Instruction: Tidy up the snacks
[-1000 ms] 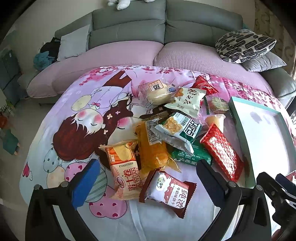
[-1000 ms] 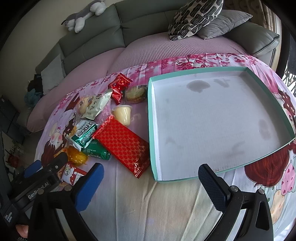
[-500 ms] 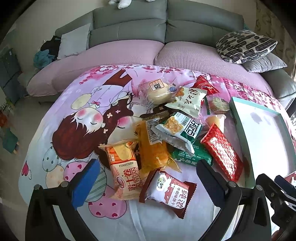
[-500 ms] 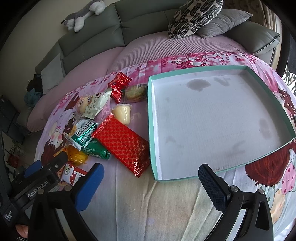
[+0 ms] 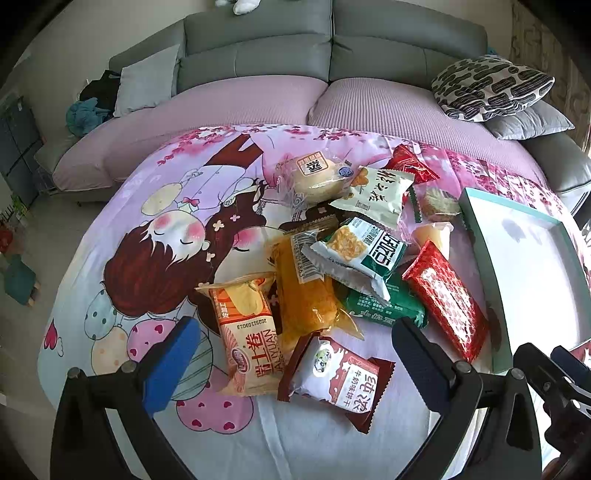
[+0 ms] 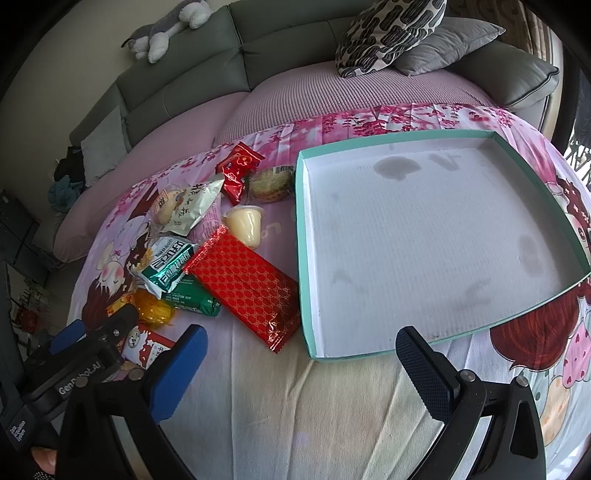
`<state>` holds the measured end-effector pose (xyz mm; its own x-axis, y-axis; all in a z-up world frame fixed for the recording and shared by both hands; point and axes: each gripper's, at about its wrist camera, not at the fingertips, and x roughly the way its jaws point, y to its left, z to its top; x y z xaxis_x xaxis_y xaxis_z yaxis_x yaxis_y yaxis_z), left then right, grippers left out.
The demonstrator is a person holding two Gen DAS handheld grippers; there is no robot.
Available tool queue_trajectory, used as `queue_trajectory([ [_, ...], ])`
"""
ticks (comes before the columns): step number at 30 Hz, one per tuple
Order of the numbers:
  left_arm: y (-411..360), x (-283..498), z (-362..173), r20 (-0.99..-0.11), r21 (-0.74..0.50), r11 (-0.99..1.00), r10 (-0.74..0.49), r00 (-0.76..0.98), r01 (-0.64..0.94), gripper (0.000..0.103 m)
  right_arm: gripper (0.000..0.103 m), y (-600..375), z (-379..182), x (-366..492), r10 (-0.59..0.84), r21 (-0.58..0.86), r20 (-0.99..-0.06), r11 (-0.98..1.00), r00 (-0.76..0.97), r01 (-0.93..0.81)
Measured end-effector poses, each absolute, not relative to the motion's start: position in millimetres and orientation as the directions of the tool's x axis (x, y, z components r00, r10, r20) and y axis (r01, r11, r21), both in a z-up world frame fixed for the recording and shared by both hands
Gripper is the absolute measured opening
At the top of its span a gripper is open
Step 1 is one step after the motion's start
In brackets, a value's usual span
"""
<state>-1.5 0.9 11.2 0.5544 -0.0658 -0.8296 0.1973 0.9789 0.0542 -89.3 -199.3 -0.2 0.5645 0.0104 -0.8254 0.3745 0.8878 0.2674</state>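
Several snack packets lie in a pile on a cartoon-print sheet. In the left wrist view my left gripper (image 5: 295,343) is open and empty, just above a brown milk-snack packet (image 5: 332,374) and an orange egg-roll packet (image 5: 249,332). A long red packet (image 5: 445,299) lies beside the teal tray (image 5: 476,236). In the right wrist view my right gripper (image 6: 301,349) is open and empty, near the front left corner of the empty teal tray (image 6: 303,236). The red packet (image 6: 245,284) lies left of that tray. The left gripper's body (image 6: 70,365) shows at lower left.
A yellow cake packet (image 5: 306,284), green-and-white packets (image 5: 362,254) and a jelly cup (image 6: 245,223) sit in the pile. A grey sofa (image 5: 258,55) with a patterned cushion (image 6: 388,33) lies behind. The floor drops off at the left (image 5: 22,236).
Both grippers stay open and nearly still. The left wrist view has drifted very slightly; the snacks and tray have not moved.
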Motion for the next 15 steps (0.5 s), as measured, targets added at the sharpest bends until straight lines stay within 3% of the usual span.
queue_trajectory([
  [15, 1.0, -2.1, 10.6, -0.833, 0.052, 0.979, -0.067, 0.550, 0.199, 0.103, 0.103, -198.8, -0.3, -88.8, 0.012, 0.265, -0.830, 0.889, 0.558, 0.374],
])
